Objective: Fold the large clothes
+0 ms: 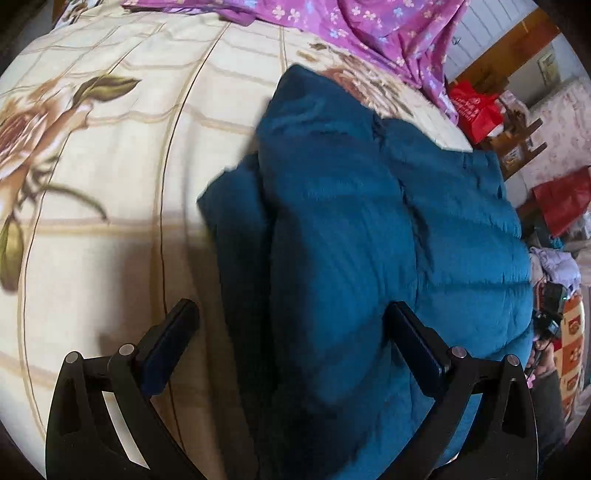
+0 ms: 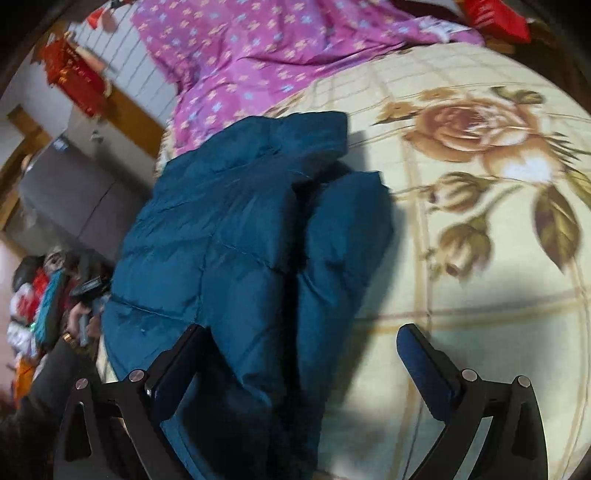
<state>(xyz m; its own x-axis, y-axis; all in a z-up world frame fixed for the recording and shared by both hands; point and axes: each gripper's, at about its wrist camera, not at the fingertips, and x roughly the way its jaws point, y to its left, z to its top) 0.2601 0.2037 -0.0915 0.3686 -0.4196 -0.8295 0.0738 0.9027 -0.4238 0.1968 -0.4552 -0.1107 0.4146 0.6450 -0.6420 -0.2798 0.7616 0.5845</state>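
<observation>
Matte black left tongs [image 1: 291,325]: two angular arms with triangular cut-outs, round silver screws at the pivots, flat dark-blue pads [image 1: 417,354] on the fingers. Same build on the right tongs [image 2: 303,350]: black linkage, silver pivot pins, navy rubber pads [image 2: 424,369]. At the far edge of the right view, a hand [image 2: 79,321] with bare skin, a dark grey sleeve.

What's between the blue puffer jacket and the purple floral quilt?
Bare cream rose-print bedsheet separates the blue puffer jacket from the purple floral quilt in the left wrist view.
</observation>
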